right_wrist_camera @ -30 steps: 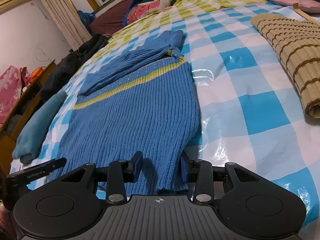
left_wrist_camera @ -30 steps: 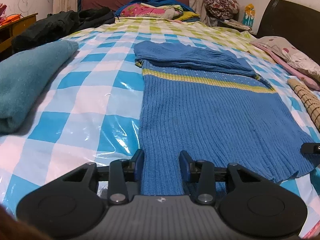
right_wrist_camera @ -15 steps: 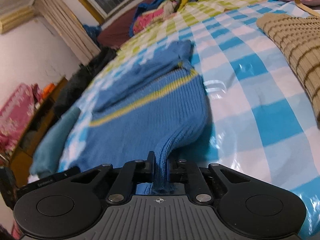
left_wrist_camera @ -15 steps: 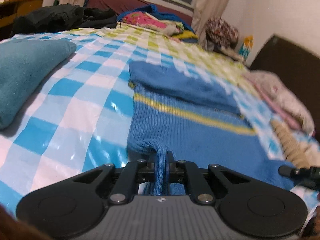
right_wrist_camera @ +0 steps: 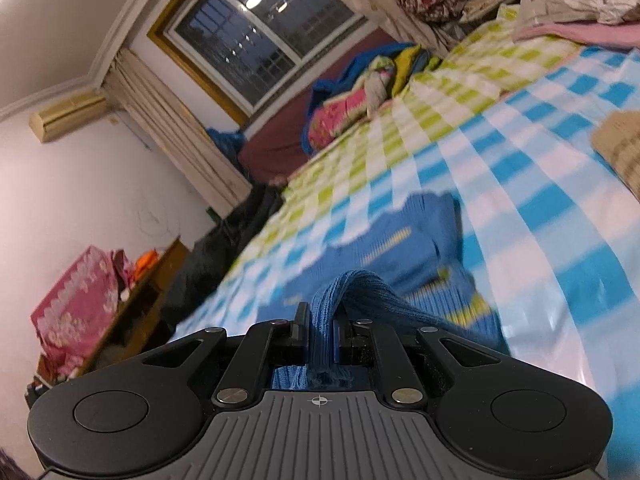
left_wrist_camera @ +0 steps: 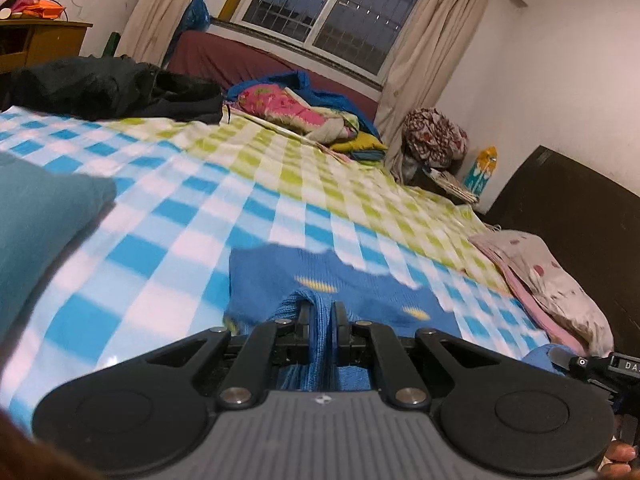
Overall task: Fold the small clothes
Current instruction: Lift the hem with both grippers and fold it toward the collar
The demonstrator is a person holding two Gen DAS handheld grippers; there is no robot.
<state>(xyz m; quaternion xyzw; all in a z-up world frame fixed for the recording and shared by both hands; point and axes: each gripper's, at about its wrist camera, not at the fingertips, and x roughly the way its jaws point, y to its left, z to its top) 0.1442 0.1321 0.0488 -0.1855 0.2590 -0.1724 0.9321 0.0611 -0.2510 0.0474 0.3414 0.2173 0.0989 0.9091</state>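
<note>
A blue ribbed sweater (left_wrist_camera: 276,280) with a yellow stripe lies on the checked bed cover (left_wrist_camera: 168,216). My left gripper (left_wrist_camera: 322,320) is shut on the sweater's hem, which runs up between its pads. In the right wrist view the sweater (right_wrist_camera: 404,248) rises in a lifted fold from the bed to my right gripper (right_wrist_camera: 322,320), which is shut on the other hem corner. Both hem corners are raised off the cover and the sweater's near part is hidden behind the grippers. The right gripper's tip (left_wrist_camera: 600,364) shows at the left wrist view's right edge.
A folded teal cloth (left_wrist_camera: 36,220) lies at the left, dark clothing (left_wrist_camera: 104,88) beyond it. A tan knit piece (right_wrist_camera: 620,144) sits at the right. Pillows (left_wrist_camera: 552,280) and a bundle of bright bedding (left_wrist_camera: 296,108) lie at the bed's far end, under a window.
Both grippers went from open around the sweater's hem to shut on it, then rose and moved forward over the sweater, lifting the hem off the bed.
</note>
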